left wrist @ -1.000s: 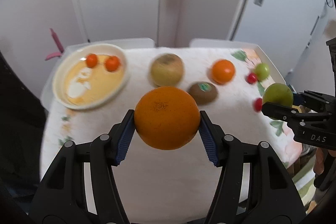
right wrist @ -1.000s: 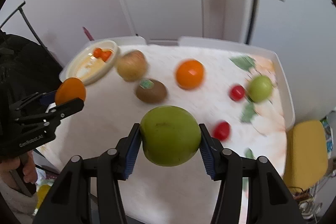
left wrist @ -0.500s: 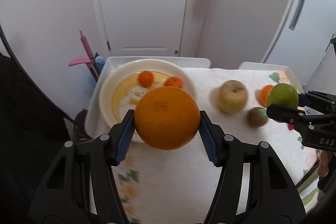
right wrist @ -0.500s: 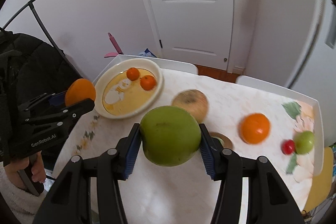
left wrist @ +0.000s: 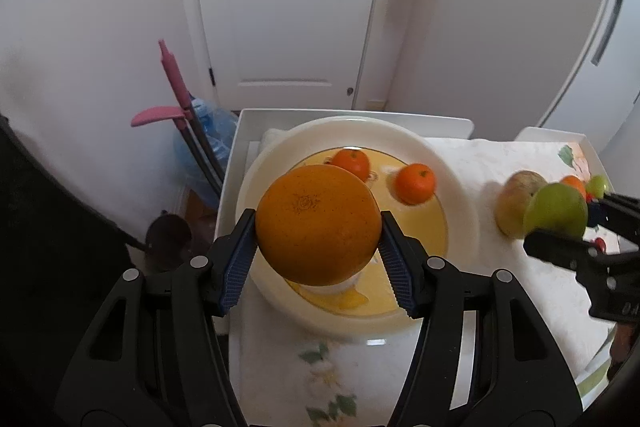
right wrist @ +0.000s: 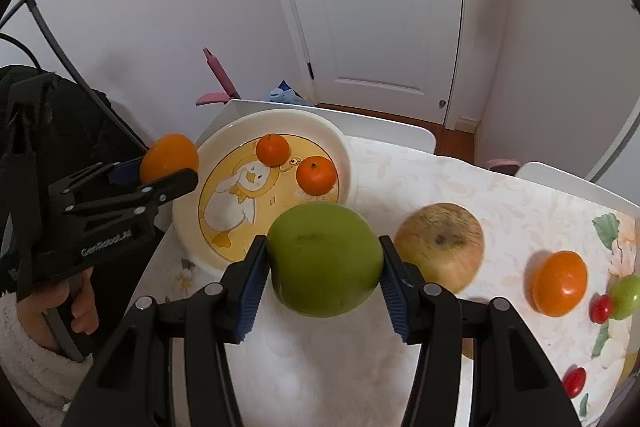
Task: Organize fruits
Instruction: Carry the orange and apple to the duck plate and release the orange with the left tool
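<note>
My left gripper (left wrist: 317,227) is shut on a large orange (left wrist: 318,225), which hangs over the near part of a white plate (left wrist: 360,125) with a yellow duck picture. Two small tangerines (left wrist: 351,163) (left wrist: 415,183) lie in the plate. My right gripper (right wrist: 322,251) is shut on a green apple (right wrist: 325,259), held above the tablecloth just right of the plate (right wrist: 280,117). In the right wrist view the left gripper (right wrist: 168,167) hovers at the plate's left rim with its orange (right wrist: 169,157).
On the cloth to the right lie a yellowish apple (right wrist: 440,247), an orange (right wrist: 560,283), a small green fruit (right wrist: 626,297) and red cherry tomatoes (right wrist: 601,309). A pink-handled mop (left wrist: 172,79) and a blue bottle (left wrist: 212,131) stand left of the table. A white door (left wrist: 288,7) is behind.
Both grippers have swept left across the table with their fruit still held. The plate now lies right under the left gripper, and the loose fruit has slid to the right of both views.
</note>
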The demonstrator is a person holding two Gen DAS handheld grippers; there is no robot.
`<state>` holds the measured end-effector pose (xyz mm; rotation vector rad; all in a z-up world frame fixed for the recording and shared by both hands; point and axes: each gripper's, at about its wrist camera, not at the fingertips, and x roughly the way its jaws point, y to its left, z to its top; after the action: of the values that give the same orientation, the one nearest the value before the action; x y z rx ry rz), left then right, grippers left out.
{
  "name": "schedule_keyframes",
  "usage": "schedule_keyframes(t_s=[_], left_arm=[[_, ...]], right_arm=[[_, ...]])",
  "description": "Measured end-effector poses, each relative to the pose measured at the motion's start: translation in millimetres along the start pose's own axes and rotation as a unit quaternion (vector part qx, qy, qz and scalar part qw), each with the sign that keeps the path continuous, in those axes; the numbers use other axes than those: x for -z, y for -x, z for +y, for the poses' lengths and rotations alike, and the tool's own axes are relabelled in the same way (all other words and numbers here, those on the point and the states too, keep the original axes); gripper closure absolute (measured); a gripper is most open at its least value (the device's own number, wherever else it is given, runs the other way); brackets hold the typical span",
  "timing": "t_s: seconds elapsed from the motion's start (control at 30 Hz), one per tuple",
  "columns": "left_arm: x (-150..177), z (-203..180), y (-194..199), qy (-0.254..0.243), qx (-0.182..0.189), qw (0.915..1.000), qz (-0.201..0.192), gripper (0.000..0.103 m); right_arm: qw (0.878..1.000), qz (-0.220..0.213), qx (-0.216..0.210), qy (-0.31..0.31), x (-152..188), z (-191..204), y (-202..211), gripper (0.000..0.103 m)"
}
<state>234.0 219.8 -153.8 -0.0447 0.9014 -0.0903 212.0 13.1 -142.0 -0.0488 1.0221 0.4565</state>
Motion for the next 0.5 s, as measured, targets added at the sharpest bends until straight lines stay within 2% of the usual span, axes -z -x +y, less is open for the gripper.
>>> schedule_keyframes(t_s=[0.27, 0.5], left_arm=[[-7, 6, -38, -0.015, -0.004, 0.9997, 0.017, 0.039], [-6, 1, -52, -0.028, 0.002, 0.9993, 0.025, 0.039]], right_arm=[[1.0, 0.007, 0.009, -0.016, -4, 6, -21, 0.054], [0.999, 0.01, 0.02, -0.024, -8, 9, -29, 0.054]])
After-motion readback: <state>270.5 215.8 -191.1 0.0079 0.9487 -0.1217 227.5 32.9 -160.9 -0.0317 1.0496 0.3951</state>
